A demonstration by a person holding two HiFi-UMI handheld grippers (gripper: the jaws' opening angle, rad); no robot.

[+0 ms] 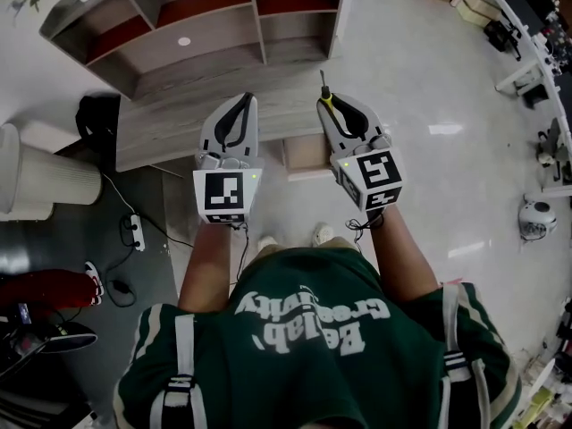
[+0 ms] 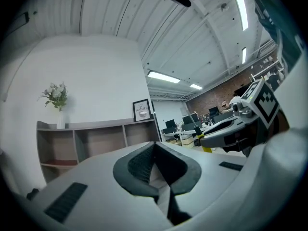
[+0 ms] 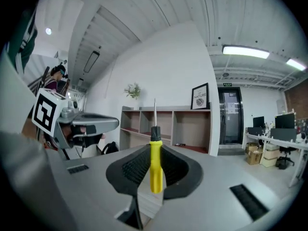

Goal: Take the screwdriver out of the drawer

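left gripper (image 1: pixel 243 105) and right gripper (image 1: pixel 327 107) side by side, apart, over the counter (image 1: pixel 170 128). screwdriver (image 3: pixel 155 165) stands upright between the right fingers (image 3: pixel 131 167), shaft up. shelf unit (image 3: pixel 192 124) sits behind the counter, ahead of both grippers. on its top: plant (image 3: pixel 133 90) to the left, framed print (image 3: pixel 199 96) to the right. power strip (image 1: pixel 134 231) on the floor, left of the person.

– Atop the shelf (image 2: pixel 96 124)?
– Plant (image 2: pixel 57 96) at left end, framed print (image 2: pixel 142 110) at right.
– Down on the floor (image 1: pixel 429 88)?
– Black bag (image 1: pixel 96 119) against shelf end, power strip (image 1: pixel 134 231) nearby.
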